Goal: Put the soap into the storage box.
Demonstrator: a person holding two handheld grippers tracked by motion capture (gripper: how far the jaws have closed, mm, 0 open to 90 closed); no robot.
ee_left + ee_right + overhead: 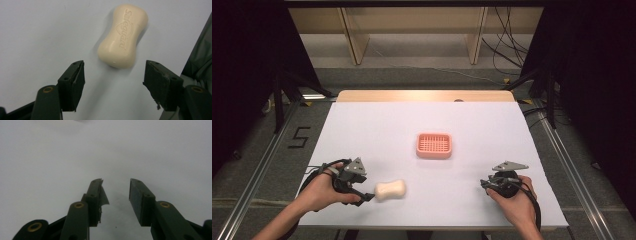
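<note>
High view shows the soap lying on the white table, at about 7 o'clock from the pink dish and well apart from it. Left gripper points at the soap with jaws spread wide; in the left gripper view the bar lies just ahead of them, not yet grasped. Right gripper rests at 5 o'clock, jaws parted and empty (nothing between them). Grasping and carrying to the dish are probably still left.
</note>
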